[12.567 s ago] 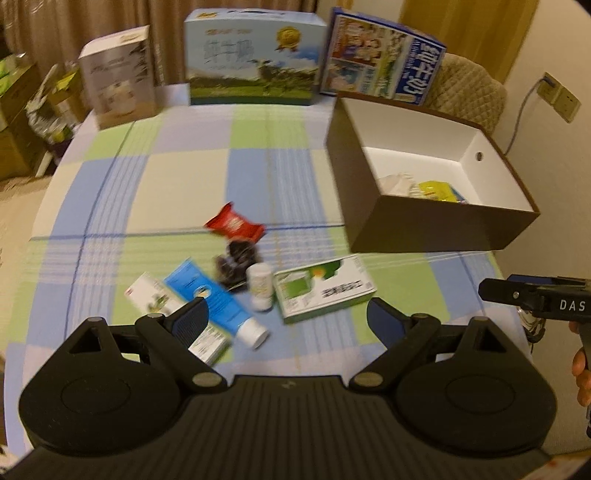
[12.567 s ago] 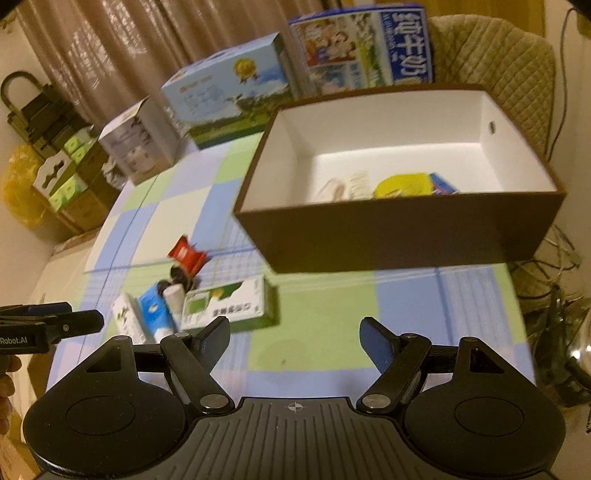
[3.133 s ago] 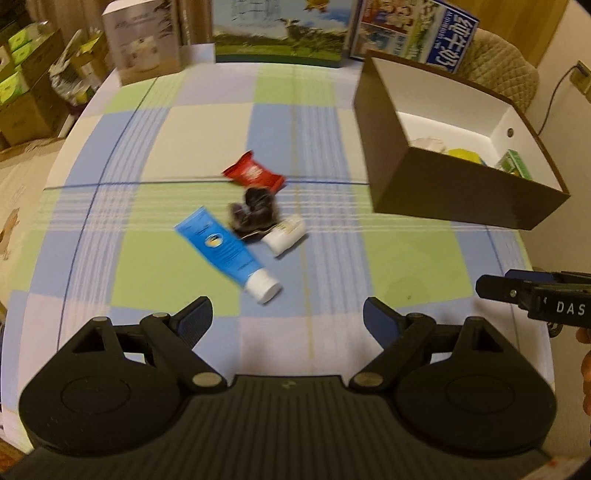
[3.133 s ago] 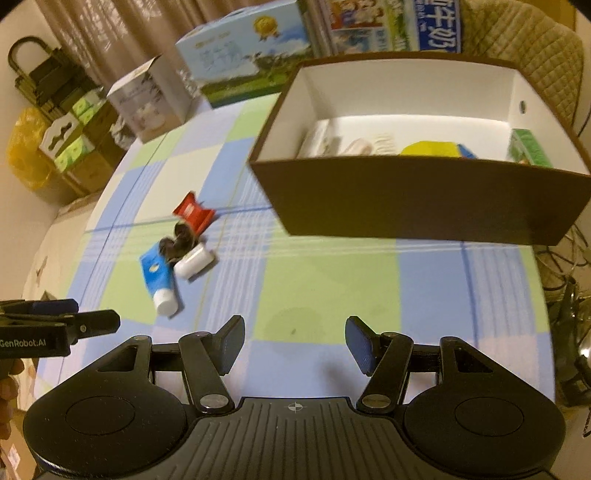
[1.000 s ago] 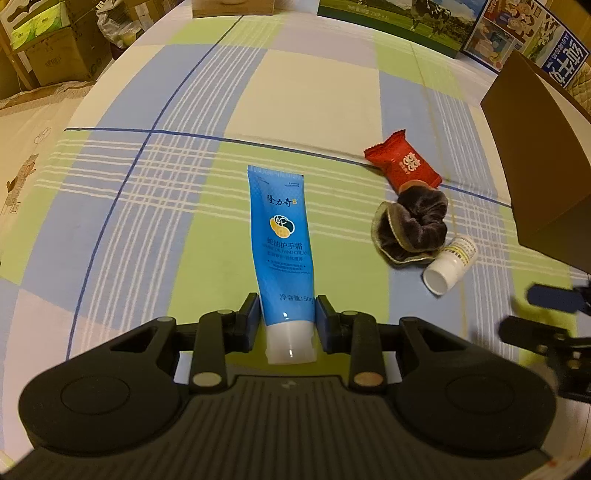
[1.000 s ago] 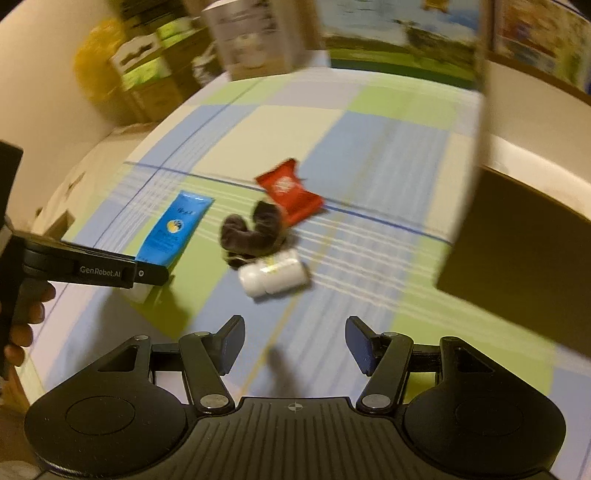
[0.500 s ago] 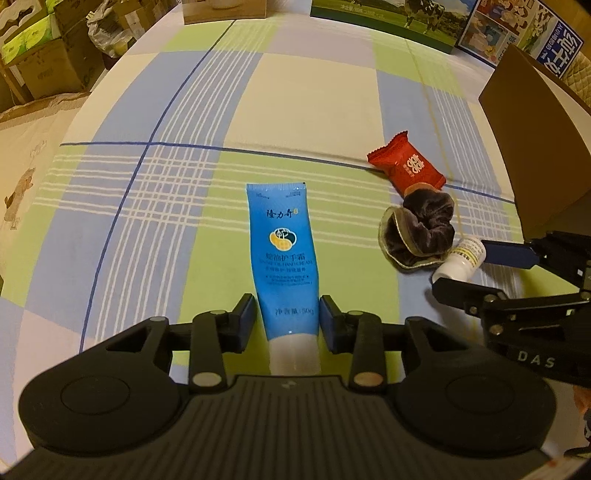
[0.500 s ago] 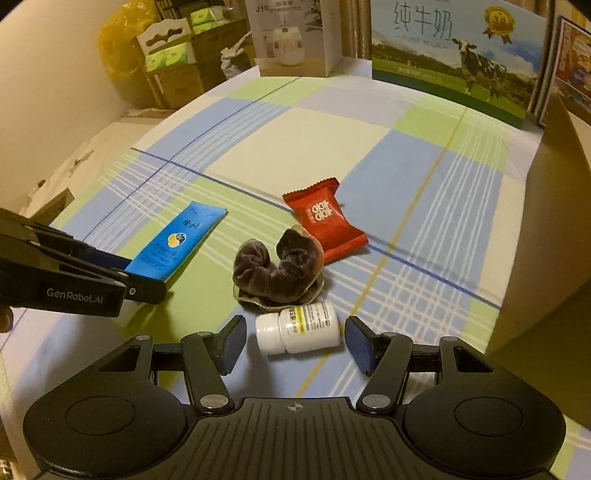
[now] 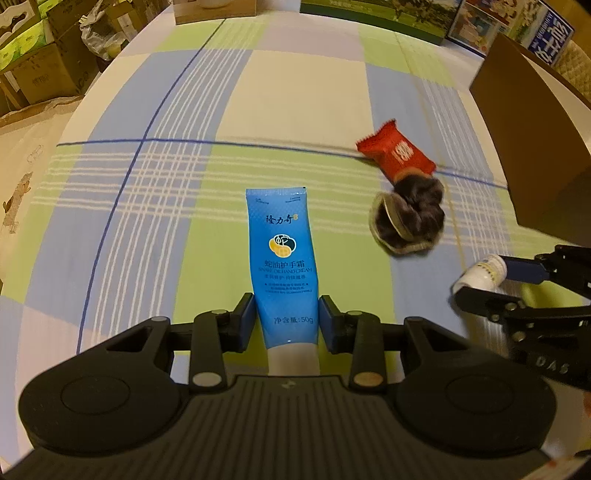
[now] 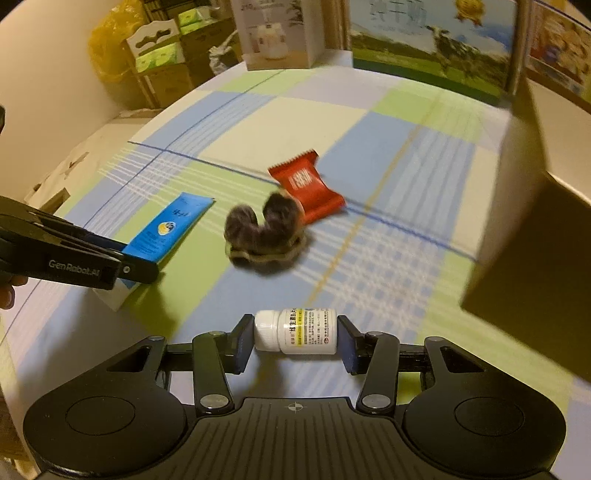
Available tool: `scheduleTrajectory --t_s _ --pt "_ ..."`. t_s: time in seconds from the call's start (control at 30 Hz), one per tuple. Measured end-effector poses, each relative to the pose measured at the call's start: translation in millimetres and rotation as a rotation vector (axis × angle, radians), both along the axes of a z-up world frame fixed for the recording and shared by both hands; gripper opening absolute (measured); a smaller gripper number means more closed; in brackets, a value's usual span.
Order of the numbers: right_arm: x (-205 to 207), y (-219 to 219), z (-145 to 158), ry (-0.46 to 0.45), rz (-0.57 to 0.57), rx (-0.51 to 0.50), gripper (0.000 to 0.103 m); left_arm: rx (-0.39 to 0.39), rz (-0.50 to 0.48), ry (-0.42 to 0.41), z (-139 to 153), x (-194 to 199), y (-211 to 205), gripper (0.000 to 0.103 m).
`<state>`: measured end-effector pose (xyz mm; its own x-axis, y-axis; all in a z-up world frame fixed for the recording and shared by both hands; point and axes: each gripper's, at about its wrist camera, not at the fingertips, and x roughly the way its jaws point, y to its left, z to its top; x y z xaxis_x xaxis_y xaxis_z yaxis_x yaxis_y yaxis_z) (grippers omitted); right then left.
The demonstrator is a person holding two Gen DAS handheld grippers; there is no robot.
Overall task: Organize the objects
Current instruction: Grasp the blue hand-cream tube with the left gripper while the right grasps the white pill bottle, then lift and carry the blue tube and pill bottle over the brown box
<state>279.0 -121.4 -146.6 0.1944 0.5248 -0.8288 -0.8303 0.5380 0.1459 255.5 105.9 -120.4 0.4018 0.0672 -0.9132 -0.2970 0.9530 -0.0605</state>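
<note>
My left gripper (image 9: pixel 286 317) is shut on the cap end of a blue hand cream tube (image 9: pixel 281 254), which points away across the checked tablecloth. The tube also shows in the right wrist view (image 10: pixel 166 229). My right gripper (image 10: pixel 295 341) is shut on a small white pill bottle (image 10: pixel 297 331) lying sideways between the pads, cap to the left. The bottle also shows in the left wrist view (image 9: pixel 482 277). A dark brown scrunchie (image 10: pixel 264 229) and a red snack packet (image 10: pixel 306 186) lie on the cloth beyond both grippers.
The brown storage box (image 10: pixel 535 236) stands at the right, its near wall close to my right gripper. Milk cartons (image 10: pixel 432 40) and a white appliance box (image 10: pixel 273 33) line the table's far edge. Cardboard boxes (image 9: pixel 33 70) stand on the floor to the left.
My right gripper has closed on the pill bottle and the bottle now sits between its pads. My left gripper has tightened on the tube's cap end.
</note>
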Motion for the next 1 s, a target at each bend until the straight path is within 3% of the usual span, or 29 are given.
scheduleTrajectory --t_s 0.43,0.77,0.8,0.9,1.0 --pt "-29.2 -66.0 11.3 0.044 -0.08 -0.032 0.044 -0.04 -0.044 0.031 2.5 -56.2 -30.5 0.032" --pt "-35.2 -74.8 14.8 0.045 -0.1 -0.034 0.044 0.026 -0.085 0.045 1.5 -46.1 -40.8 0.032" --pt "-35.2 -75.6 14.9 0.045 -0.103 -0.034 0.044 0.032 -0.088 0.046 1.0 -45.1 -41.2 0.034" --pt "-36.3 -78.4 16.6 0.042 -0.11 -0.034 0.044 0.018 -0.09 0.051 -1.1 -42.5 -40.7 0.053" --pt "-36.6 -81.4 17.8 0.038 -0.119 -0.034 0.044 0.059 -0.115 0.05 -3.2 -40.3 -45.9 0.052"
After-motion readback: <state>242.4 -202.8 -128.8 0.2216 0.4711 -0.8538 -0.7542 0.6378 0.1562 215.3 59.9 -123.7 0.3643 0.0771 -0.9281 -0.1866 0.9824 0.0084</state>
